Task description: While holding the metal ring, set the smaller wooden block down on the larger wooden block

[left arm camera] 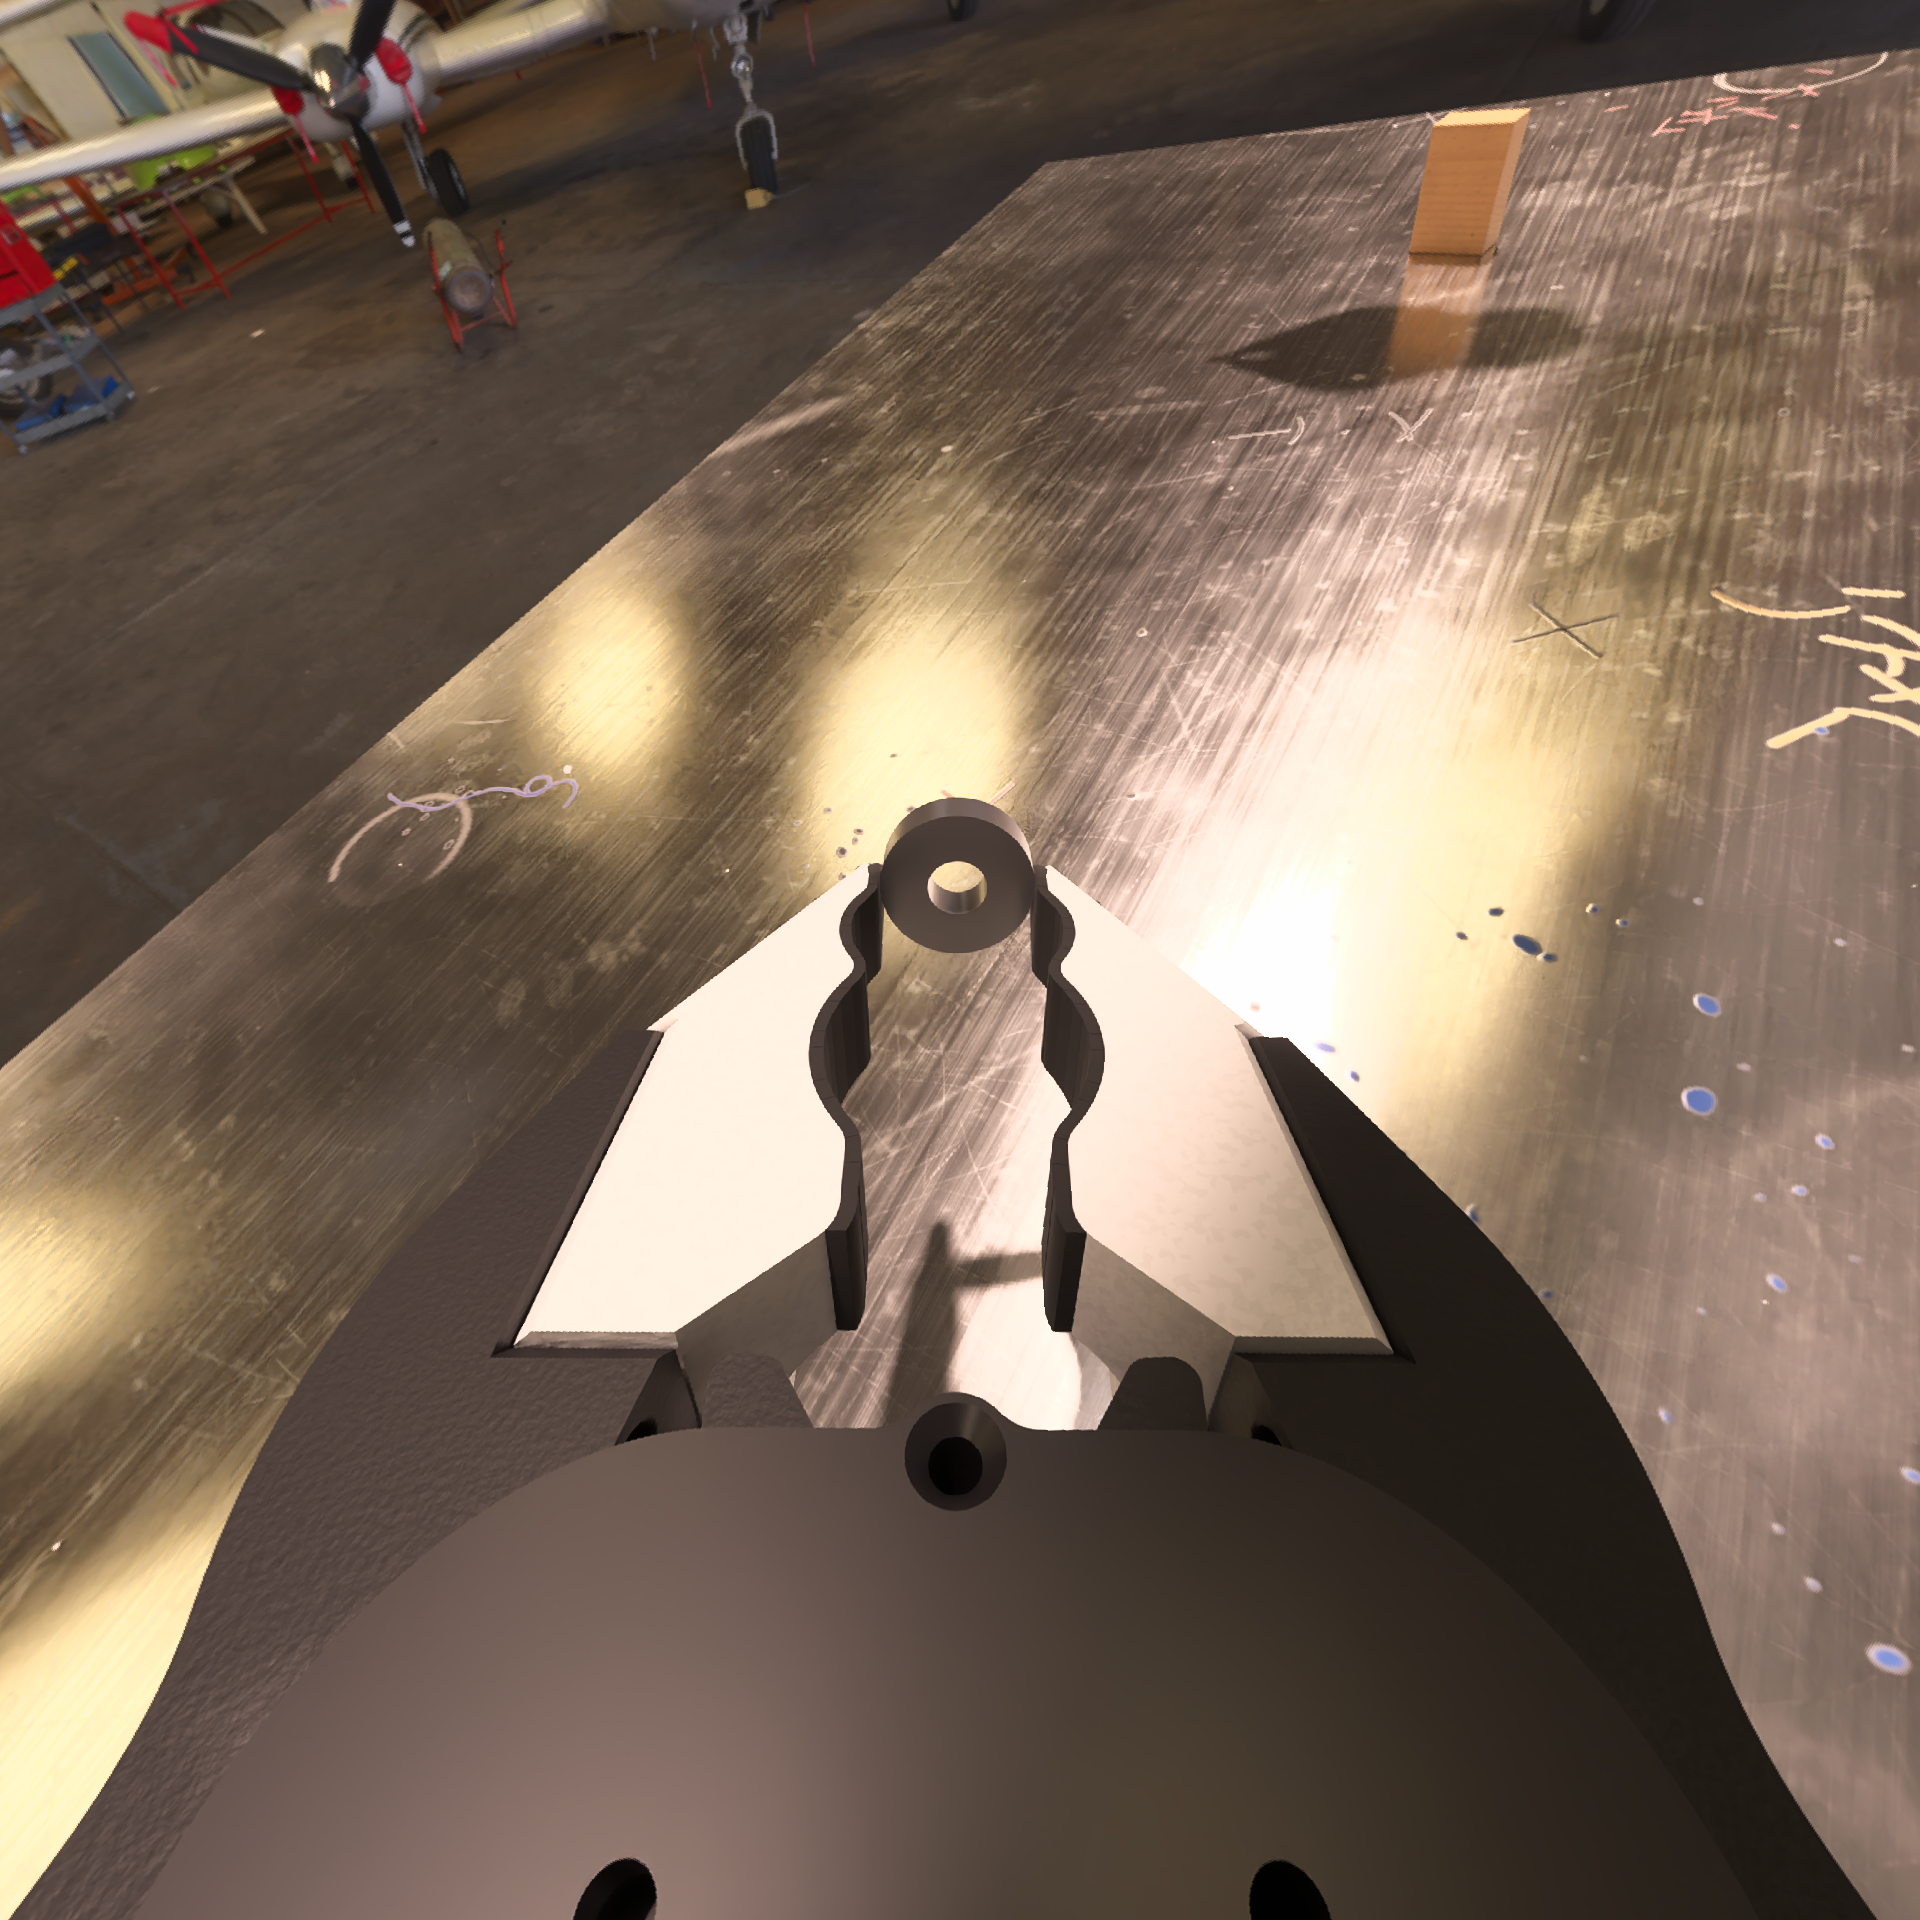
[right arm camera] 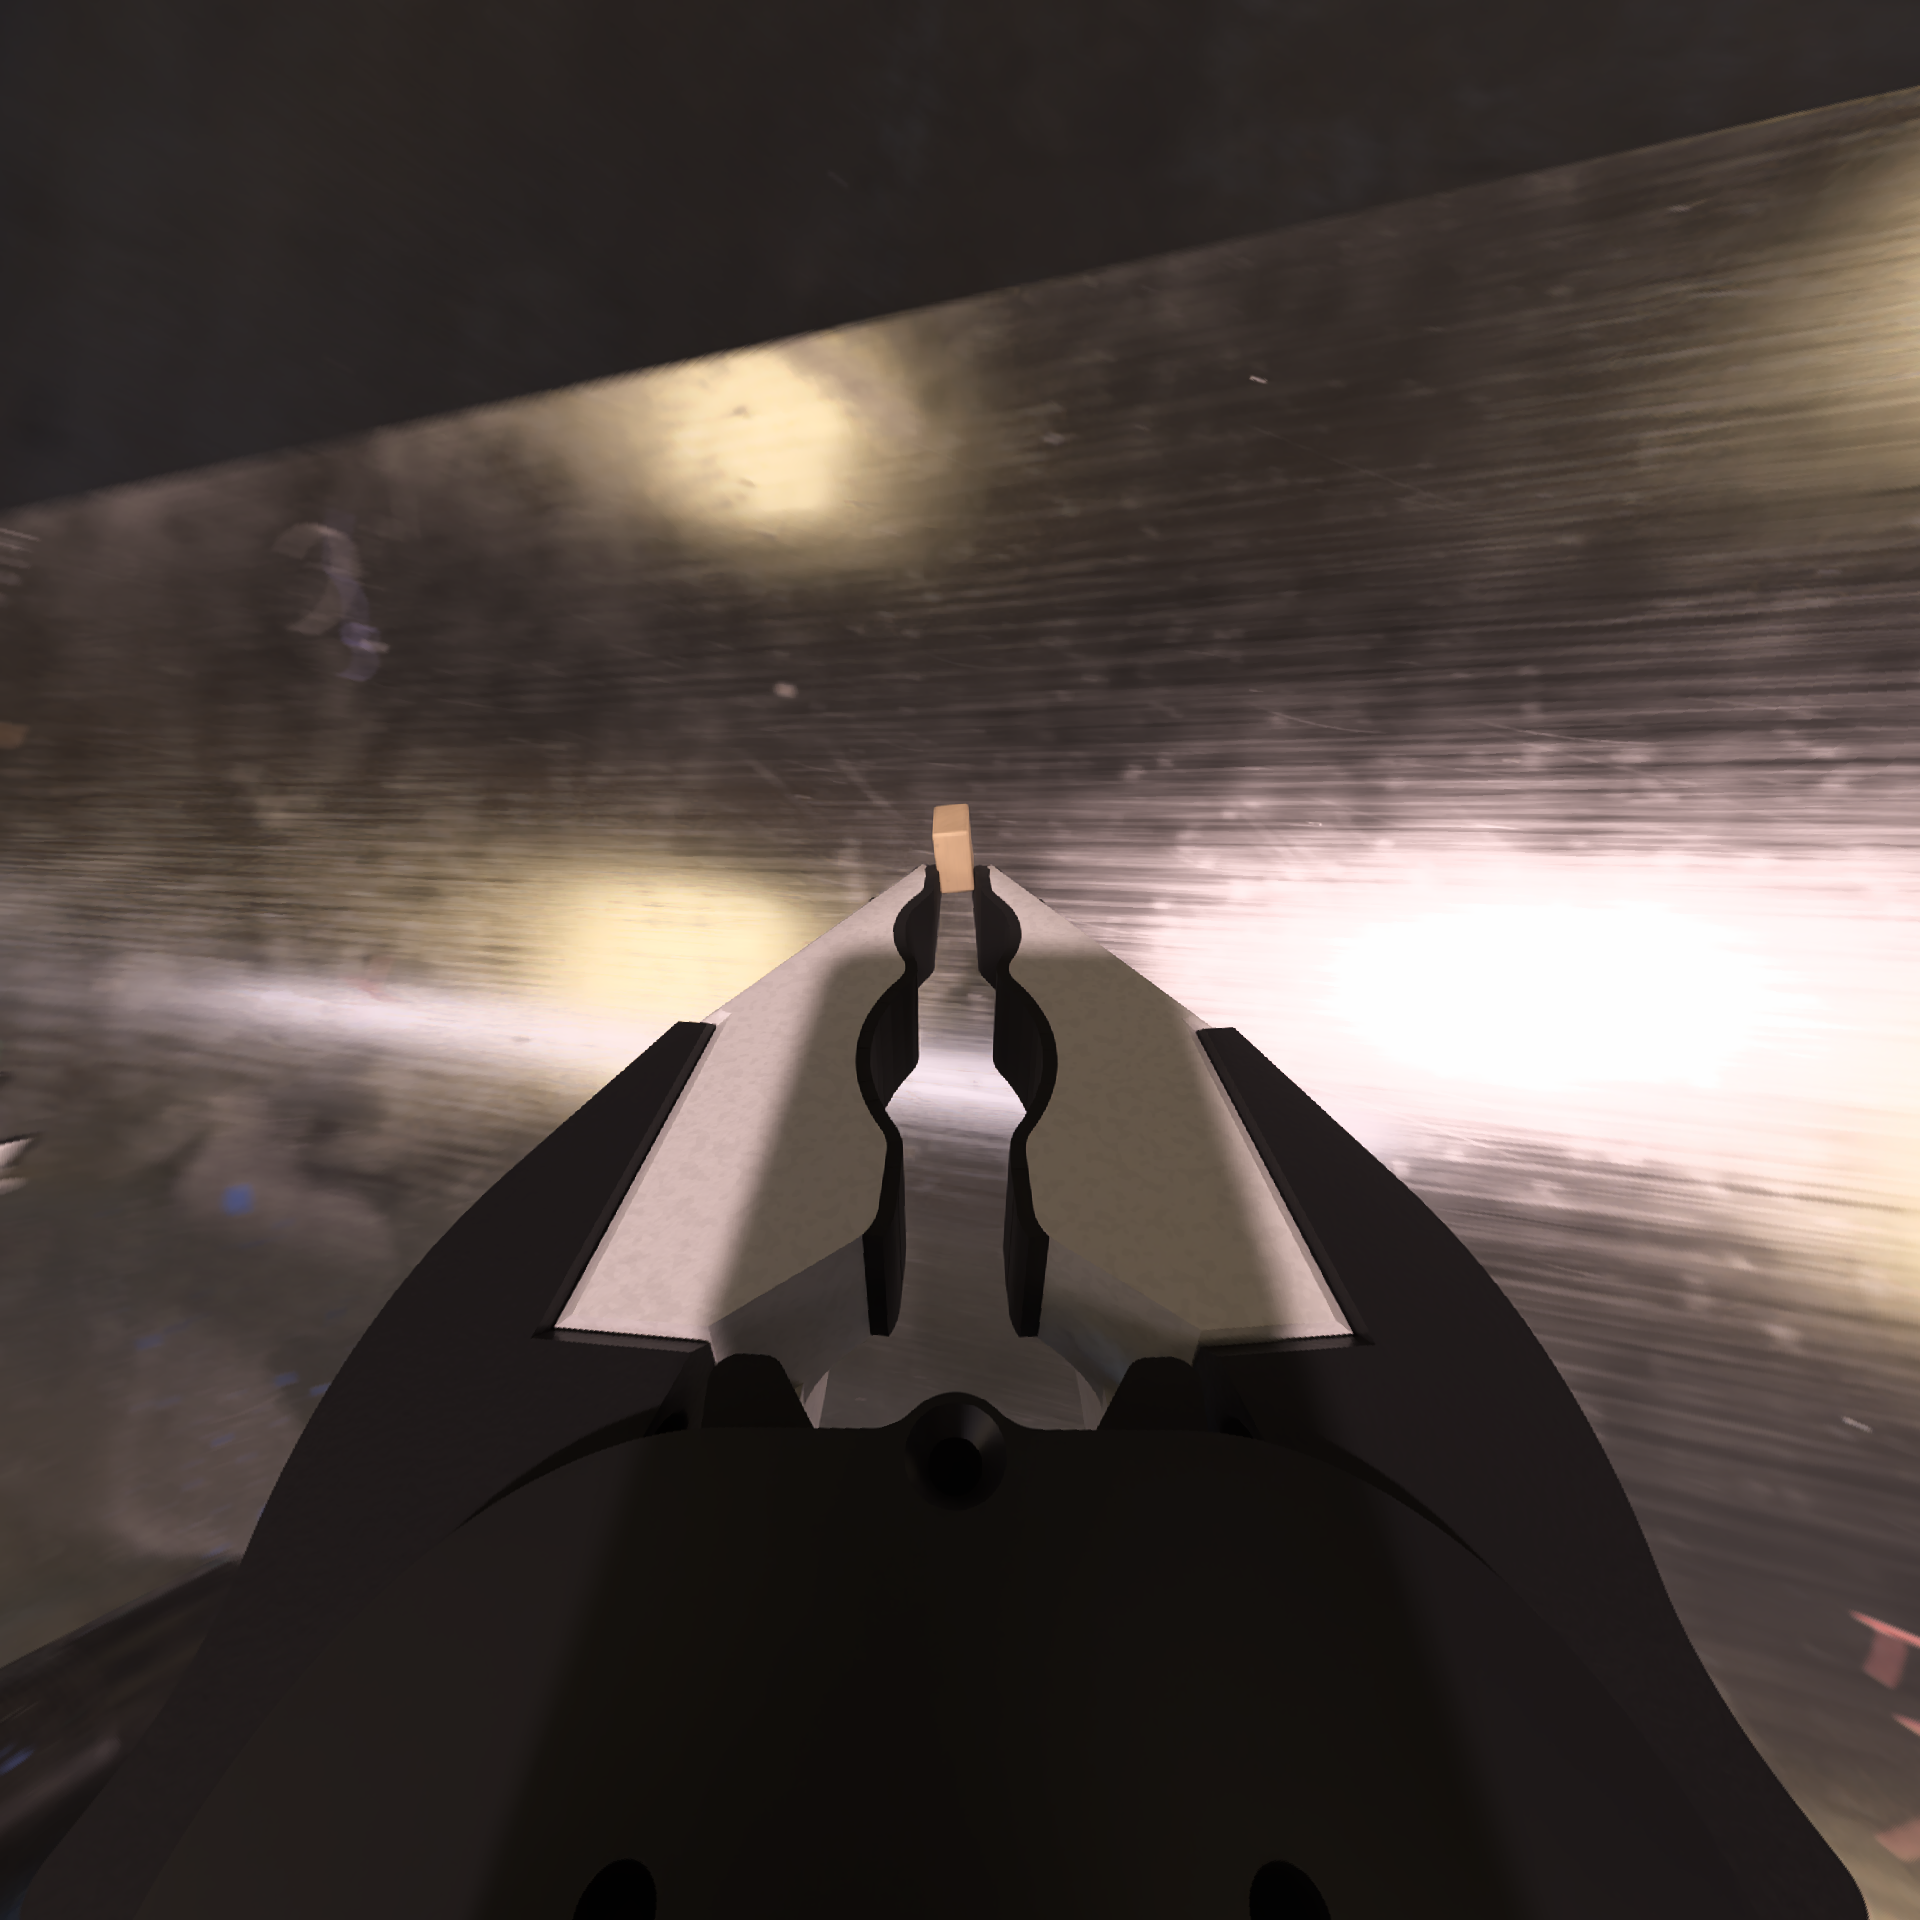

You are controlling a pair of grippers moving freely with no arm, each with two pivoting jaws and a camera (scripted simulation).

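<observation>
In the left wrist view, the left claw grips a thick grey metal ring between its two fingertips. The ring stands on its edge, with the hole facing the camera, and it is held above the scratched, shiny metal worktop. Far ahead and to the right, a tall light-brown wooden block stands upright on the worktop, well apart from the claw. Behind the worktop a propeller airplane stands on the dark floor.

In the right wrist view, the right claw is closed on a small pale wooden block, which sticks out a little beyond the fingertips. It is above the same worktop, which looks blurred here. The tall block does not show clearly in this view.
</observation>
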